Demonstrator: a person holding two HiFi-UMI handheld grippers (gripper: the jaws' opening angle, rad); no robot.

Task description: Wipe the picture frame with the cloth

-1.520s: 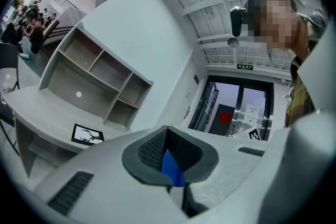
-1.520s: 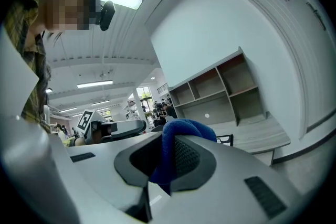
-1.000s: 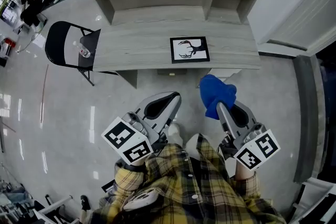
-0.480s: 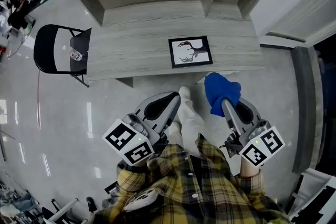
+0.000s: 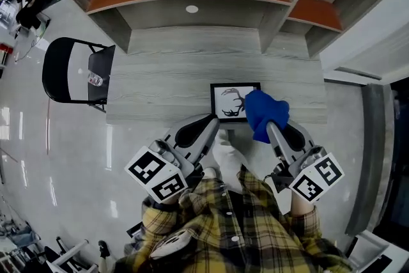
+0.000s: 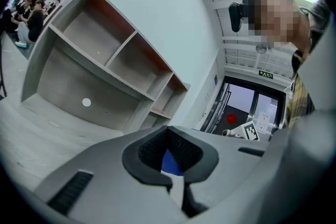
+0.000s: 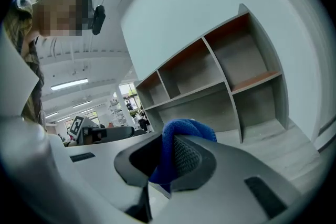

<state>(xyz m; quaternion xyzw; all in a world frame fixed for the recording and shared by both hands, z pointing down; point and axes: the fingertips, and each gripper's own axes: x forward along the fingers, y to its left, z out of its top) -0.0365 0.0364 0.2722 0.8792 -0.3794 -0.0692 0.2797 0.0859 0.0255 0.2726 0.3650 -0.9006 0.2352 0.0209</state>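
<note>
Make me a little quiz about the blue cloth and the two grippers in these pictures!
1. True or false: the right gripper is shut on the blue cloth.
2. What lies flat on the desk? A) the picture frame B) a cup C) a book
3. Fill in: the left gripper, jaws shut, holds ____.
Key: 1 true; 2 A; 3 nothing.
</note>
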